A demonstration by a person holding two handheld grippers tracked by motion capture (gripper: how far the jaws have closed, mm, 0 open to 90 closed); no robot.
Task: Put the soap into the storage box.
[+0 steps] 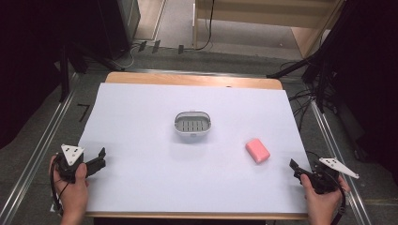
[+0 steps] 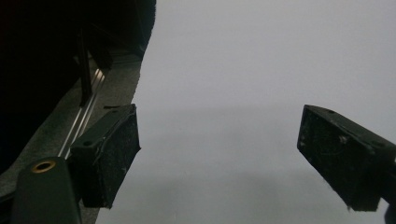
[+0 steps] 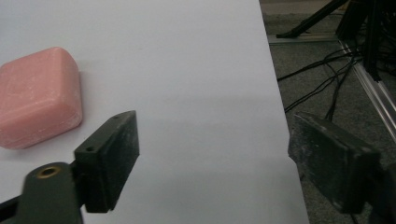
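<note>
High view: pink soap bar (image 1: 257, 150) lying right of centre on white tabletop (image 1: 141, 178), apart from grey soap dish (image 1: 192, 124). Both jaws wide, empty: left hand-held gripper (image 1: 96, 159) lower left, right hand-held gripper (image 1: 296, 169) lower right. Probably approach stage; next, reach for soap

— Pink soap bar (image 1: 257, 150): rounded block, matte, pale scuffs across the top in the right gripper view (image 3: 39, 95). Lying flat on the white sheet (image 1: 141, 183), turned slightly askew to the sheet's edges.

— And placed where?

— At about four o'clock from the sheet's middle. Well apart from the grey slotted soap dish (image 1: 192, 124), off at its four o'clock. Dish upright, oval, sitting near the middle, with nothing in it.
</note>
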